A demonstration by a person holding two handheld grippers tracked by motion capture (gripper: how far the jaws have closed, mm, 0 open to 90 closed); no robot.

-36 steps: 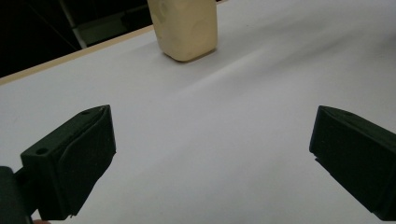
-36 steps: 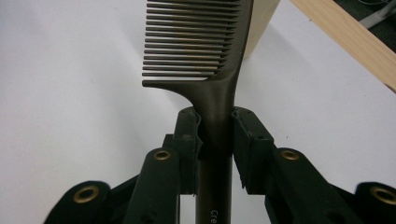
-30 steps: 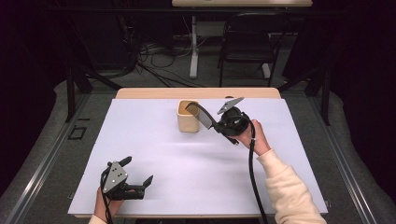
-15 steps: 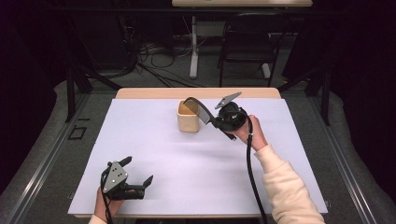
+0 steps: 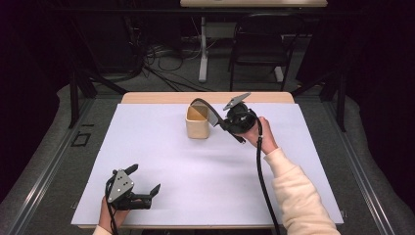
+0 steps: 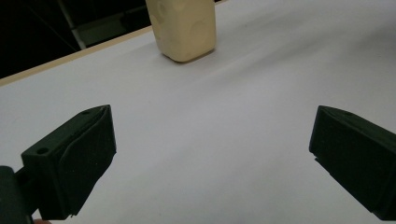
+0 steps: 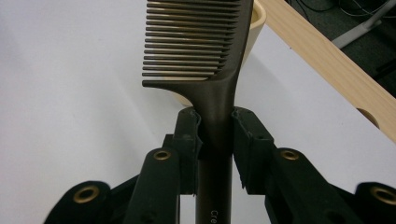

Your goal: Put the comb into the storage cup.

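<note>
My right gripper (image 7: pixel 215 135) is shut on the handle of a dark brown comb (image 7: pixel 196 42), whose toothed end reaches over the rim of a cream cup (image 7: pixel 256 28). From above, the right gripper (image 5: pixel 222 120) is held just right of the cream cup (image 5: pixel 197 128), and the comb (image 5: pixel 204 108) arches over the cup's opening. At the table's front left my left gripper (image 5: pixel 147 183) rests low, its jaws wide open with nothing between them. The left gripper view shows its two black pads (image 6: pixel 81 158) spread apart and the cup (image 6: pixel 184 28) far ahead.
A white sheet (image 5: pixel 195 186) covers most of the wooden table (image 5: pixel 161 97), whose bare edge runs along the back. Beyond it, on the dark floor, are a chair (image 5: pixel 259 44), a table leg and cables.
The right gripper has lifted and tipped the comb, so its toothed end now arches higher over the cup. The left gripper has stayed where it was.
</note>
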